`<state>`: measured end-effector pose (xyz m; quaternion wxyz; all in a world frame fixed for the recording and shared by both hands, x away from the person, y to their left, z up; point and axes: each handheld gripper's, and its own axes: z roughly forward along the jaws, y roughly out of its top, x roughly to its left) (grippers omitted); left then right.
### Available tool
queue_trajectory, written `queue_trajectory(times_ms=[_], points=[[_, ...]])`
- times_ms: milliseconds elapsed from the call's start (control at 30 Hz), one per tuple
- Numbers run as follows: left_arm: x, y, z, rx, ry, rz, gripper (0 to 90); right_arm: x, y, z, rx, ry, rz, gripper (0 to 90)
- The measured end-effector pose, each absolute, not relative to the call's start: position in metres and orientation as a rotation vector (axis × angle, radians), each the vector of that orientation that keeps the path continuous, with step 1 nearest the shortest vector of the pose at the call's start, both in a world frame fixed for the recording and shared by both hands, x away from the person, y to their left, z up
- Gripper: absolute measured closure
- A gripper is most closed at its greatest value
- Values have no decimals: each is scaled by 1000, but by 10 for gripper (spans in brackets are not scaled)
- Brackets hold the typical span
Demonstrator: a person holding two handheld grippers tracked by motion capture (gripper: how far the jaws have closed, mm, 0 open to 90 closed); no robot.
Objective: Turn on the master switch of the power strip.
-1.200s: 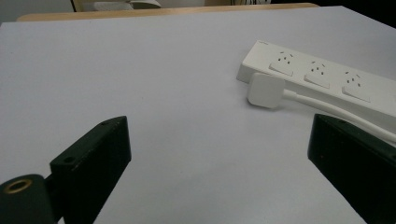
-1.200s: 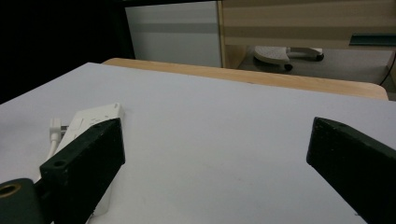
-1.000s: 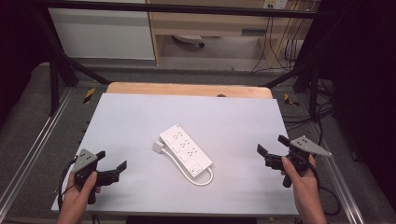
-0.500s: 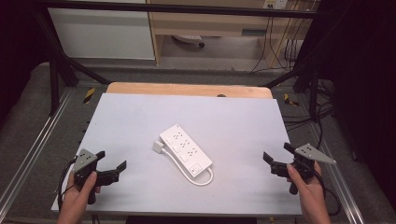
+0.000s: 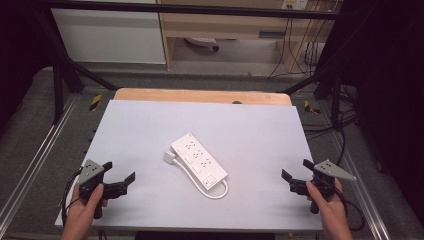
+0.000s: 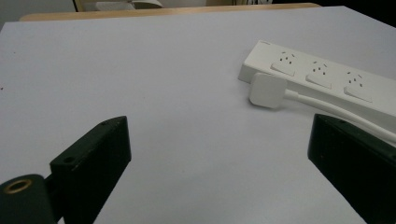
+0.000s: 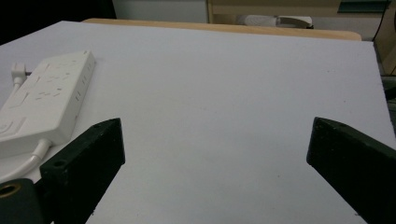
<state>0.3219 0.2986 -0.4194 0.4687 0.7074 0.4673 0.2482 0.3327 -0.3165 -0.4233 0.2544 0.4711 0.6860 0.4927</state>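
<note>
A: Power strip point(image 5: 199, 162) position?
B: Centre of frame on the tabletop point(image 5: 250, 130), lying diagonal, its white plug point(image 5: 169, 157) just beside it.
A: Grippers?
B: Left gripper point(image 5: 120, 175) lower left, right gripper point(image 5: 296, 170) lower right; both sets of fingers spread wide, holding nothing, well apart from the strip.

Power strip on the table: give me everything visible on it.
The power strip is white, looks like plastic, and lies flat and diagonal mid-table on the pale grey sheet. Three socket groups sit in a row, with a switch near its near end. Its white cord leaves that end, loops back along one side, and ends in a white plug lying beside the far end. Neither claw touches it.
</note>
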Motion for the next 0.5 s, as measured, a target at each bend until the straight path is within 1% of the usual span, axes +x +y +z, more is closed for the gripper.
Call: queue_trajectory(times_ms=[267, 500], points=[[322, 298, -419, 1734, 1144, 609, 59, 339, -301, -436, 1258, 1955, 1284, 46], [322, 298, -419, 1736, 1142, 610, 59, 352, -281, -445, 1246, 2035, 1195, 48]])
